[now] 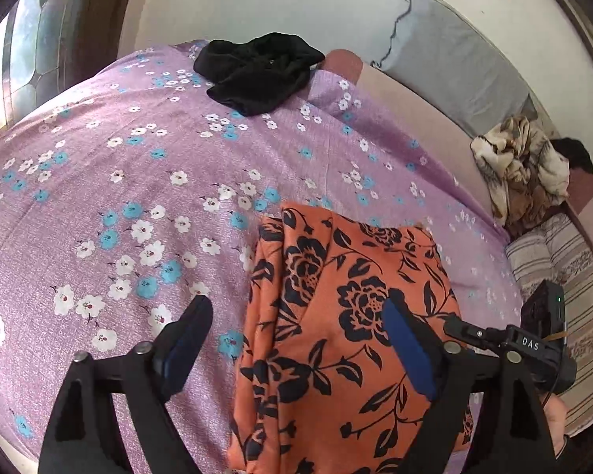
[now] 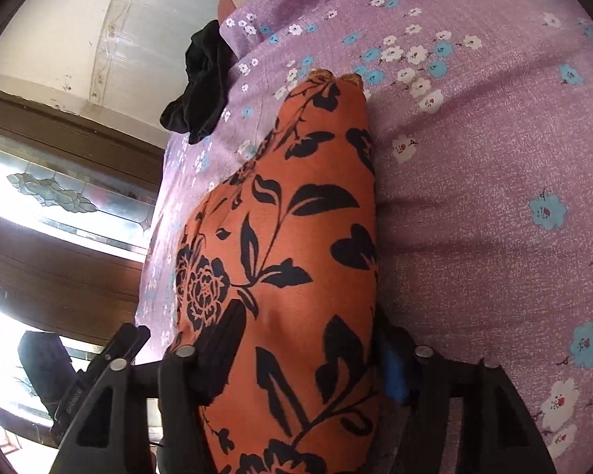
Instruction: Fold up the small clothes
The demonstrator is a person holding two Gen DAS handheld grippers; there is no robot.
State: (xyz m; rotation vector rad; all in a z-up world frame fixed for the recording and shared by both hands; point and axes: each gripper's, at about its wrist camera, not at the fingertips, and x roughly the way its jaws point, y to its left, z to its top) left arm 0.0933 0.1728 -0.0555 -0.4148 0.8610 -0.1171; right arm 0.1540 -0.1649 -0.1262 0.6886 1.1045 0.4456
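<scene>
Bed sheet: lilac, white-and-blue blossoms, window beyond. Orange floral garment: folded, soft, lying on the sheet beneath my left gripper, jaws spread apart. My right gripper: fingers clasping the garment's edge. Black garment: crumpled, far edge.

An orange garment printed with black roses and leaves lies folded into a long strip on a bed, while a crumpled black garment sits well apart near the far edge.
</scene>
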